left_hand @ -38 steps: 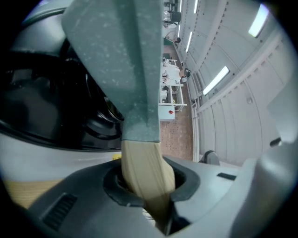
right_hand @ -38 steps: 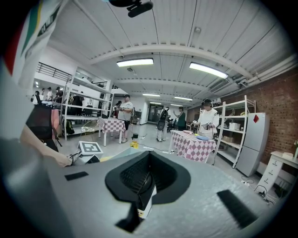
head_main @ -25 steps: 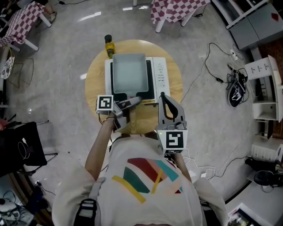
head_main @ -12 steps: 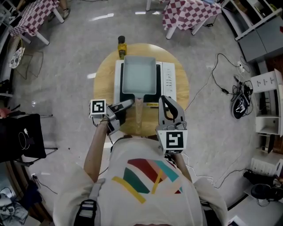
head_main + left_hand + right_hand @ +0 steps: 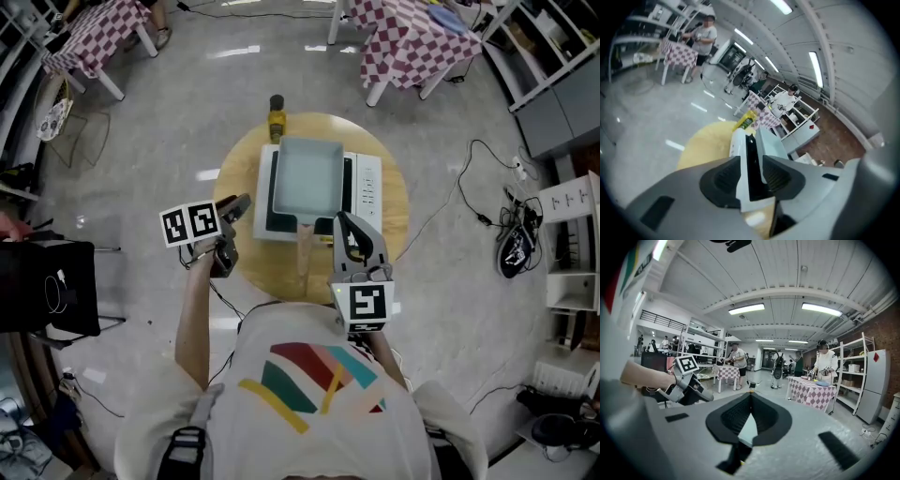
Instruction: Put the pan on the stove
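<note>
A square grey pan [image 5: 307, 178] rests on the white stove [image 5: 369, 183] with the black top, on the round wooden table [image 5: 246, 169]. The pan's wooden handle [image 5: 306, 246] points toward me. My left gripper [image 5: 236, 204] hovers off the table's left edge, apart from the handle. Its jaws are closing with nothing between them. Through their gap in the left gripper view [image 5: 751, 161] I see the stove [image 5: 737, 145] and pan [image 5: 773, 147] beyond. My right gripper [image 5: 343, 219] is shut and empty, just right of the handle. In the right gripper view [image 5: 751, 397] its tips meet.
A yellow bottle [image 5: 276, 118] stands at the table's far edge behind the stove. Checkered tables [image 5: 412, 42] lie further back. Cables and a black bag [image 5: 515, 251] are on the floor at right, a black chair [image 5: 47, 295] at left.
My left gripper has drawn away from the pan's handle to the left, off the table. The pan stays on the stove. The right gripper has hardly moved.
</note>
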A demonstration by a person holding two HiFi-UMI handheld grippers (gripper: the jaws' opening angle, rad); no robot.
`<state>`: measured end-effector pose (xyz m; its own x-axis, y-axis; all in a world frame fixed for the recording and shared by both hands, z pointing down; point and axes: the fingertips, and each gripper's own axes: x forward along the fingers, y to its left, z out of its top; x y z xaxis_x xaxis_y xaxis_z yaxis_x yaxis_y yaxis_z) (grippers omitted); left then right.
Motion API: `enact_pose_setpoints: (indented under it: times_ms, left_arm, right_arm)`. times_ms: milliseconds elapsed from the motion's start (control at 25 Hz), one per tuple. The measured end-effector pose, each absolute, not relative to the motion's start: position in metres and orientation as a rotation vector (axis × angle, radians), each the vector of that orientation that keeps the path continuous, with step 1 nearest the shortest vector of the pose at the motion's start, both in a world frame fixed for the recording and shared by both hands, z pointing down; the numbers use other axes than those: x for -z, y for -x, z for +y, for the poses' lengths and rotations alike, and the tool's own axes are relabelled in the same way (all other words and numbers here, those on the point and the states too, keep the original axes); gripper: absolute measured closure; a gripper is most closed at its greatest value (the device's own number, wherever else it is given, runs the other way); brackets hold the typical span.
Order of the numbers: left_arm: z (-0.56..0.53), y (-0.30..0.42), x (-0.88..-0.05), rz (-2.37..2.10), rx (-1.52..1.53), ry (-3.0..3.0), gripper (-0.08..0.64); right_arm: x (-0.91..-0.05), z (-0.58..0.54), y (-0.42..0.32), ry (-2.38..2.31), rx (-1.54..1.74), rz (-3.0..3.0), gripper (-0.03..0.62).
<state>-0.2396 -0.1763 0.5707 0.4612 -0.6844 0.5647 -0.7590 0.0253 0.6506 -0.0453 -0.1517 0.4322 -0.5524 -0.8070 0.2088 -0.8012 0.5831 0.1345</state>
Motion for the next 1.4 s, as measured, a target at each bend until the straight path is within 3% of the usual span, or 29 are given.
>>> enact_pose_setpoints:
  times_ms: [120, 520, 960, 1400]
  left_arm:
    - [-0.190, 0.254, -0.522, -1.463, -0.160, -1.816, 0.482]
    - [-0.187, 0.200, -0.385, -2.046, -0.216, -2.329, 0.541]
    - [-0.157, 0.114, -0.391, -1.963, -0.073, -2.480, 0.546]
    - [-0.155, 0.111, -0.386, -1.972, -0.055, -2.486, 0.546]
  right_arm:
    - [-0.429, -0.154, 0.046, -1.333, 0.036, -2.571, 0.592]
    - [-0.422, -0.158, 0.046, -1.353, 0.042, -2.569, 0.592]
    - [-0.422, -0.154, 0.053, -1.330, 0.058, -2.607, 0.594]
    - [-0.421, -0.150, 0.058, -1.279, 0.071, -2.619, 0.594]
